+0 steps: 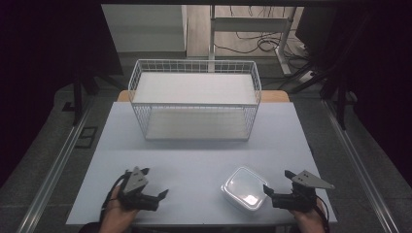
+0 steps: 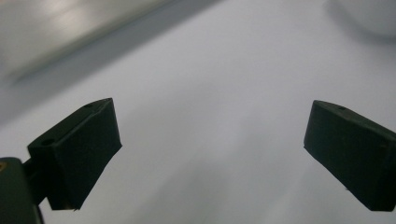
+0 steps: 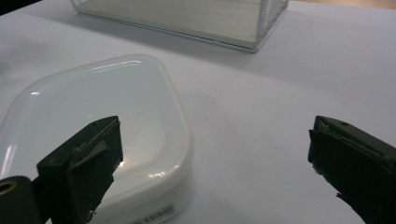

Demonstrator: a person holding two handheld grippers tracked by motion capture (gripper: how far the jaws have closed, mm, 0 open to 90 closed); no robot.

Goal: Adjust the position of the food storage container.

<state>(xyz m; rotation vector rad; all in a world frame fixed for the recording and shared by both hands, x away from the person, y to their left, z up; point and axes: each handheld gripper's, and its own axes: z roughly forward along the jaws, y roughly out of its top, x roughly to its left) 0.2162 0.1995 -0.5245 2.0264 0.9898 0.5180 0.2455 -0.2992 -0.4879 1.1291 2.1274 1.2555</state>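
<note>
A: Start with the high view. What have you got?

B: I see the surface (image 1: 194, 160), pale and broad, across the middle of the frame. A white wire basket (image 1: 194, 99) stands at upper centre. The box (image 1: 244, 188), white with a clear lid, lies at lower right of centre. My left tool (image 1: 154, 199) is at lower left, held in a hand (image 1: 114, 213) that comes in from the bottom edge; its jaws are spread and point right, with nothing between them. My right tool (image 1: 270, 190) is at lower right, pointing left, with its near tip just beside the box's right edge. I can't tell from here whether it touches.

A: And the left gripper view?

B: The left tool (image 2: 212, 140) has its two black jaws standing wide apart at lower left and lower right of the frame, with bare surface (image 2: 210, 93) between them. A blurred pale shape sits in the upper right corner; I take it for the box (image 2: 369, 16), well apart from the jaws.

A: Right gripper view?

B: The right tool (image 3: 215, 158) is spread wide too, gripping nothing. The box (image 3: 93, 121) fills the left half of the frame, with its lid shining. The left jaw stands in front of the box's near part; the right jaw is over bare surface (image 3: 261, 116). The basket (image 3: 187, 18) runs along the top edge, well behind the box.
</note>
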